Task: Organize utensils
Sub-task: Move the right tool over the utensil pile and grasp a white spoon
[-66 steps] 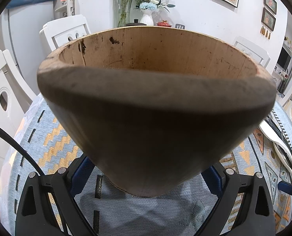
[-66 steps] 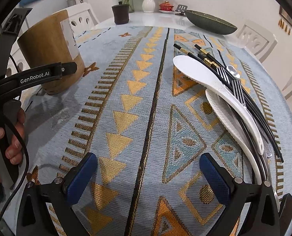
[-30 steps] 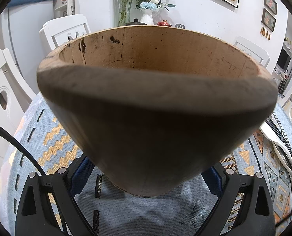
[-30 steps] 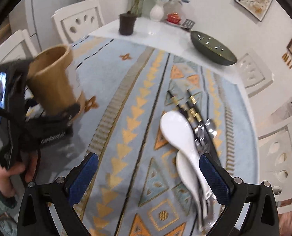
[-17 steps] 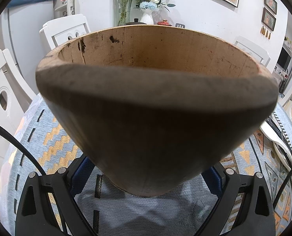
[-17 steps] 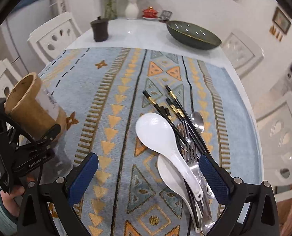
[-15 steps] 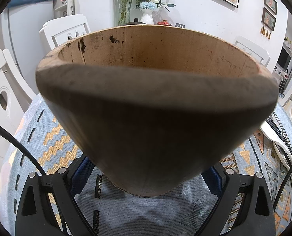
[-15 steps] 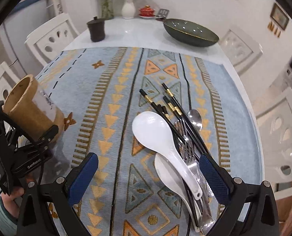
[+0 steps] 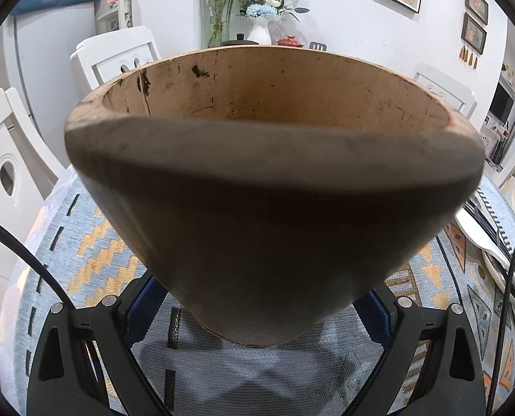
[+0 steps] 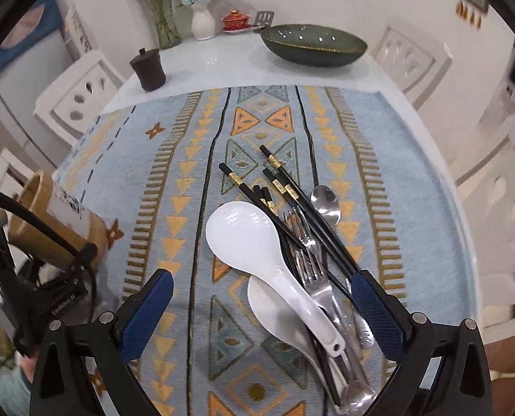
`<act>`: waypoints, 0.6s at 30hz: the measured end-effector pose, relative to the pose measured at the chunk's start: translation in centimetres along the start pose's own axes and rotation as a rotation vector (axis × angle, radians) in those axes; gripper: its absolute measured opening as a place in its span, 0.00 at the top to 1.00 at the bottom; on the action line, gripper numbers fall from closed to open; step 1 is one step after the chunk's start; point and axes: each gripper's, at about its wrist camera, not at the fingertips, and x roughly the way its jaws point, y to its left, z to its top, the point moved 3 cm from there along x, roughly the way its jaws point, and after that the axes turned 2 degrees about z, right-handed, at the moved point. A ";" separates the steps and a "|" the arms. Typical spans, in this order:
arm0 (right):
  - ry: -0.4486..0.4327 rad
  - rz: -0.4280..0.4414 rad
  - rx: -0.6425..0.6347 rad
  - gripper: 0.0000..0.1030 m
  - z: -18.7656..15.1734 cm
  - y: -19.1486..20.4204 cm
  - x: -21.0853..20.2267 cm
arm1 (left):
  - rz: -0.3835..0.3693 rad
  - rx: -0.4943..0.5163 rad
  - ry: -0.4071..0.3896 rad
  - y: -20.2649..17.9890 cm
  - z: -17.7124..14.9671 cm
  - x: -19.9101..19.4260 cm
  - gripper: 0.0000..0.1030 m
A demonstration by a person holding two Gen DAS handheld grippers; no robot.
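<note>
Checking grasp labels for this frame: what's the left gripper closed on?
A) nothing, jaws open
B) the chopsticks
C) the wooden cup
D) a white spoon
C: in the left wrist view the wooden cup fills the space between the left gripper jaws, its base pressed between the blue pads; the white spoons and chopsticks still lie on the cloth.

The wooden holder [image 9: 274, 187] hides the left claw's fingertips; the utensil handles [image 10: 347, 374] run off the bottom edge.
</note>
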 end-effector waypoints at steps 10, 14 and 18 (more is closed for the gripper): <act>0.039 -0.064 -0.079 0.04 0.7 2.2 2.1 | -0.001 -0.001 0.000 0.0 0.0 0.0 0.06; 0.051 -0.073 -0.098 0.04 0.2 2.2 2.5 | -0.001 -0.002 0.001 0.1 -0.1 0.0 0.06; 0.049 -0.081 -0.096 0.04 0.0 1.7 2.3 | -0.010 -0.010 0.015 0.1 -0.2 0.1 0.06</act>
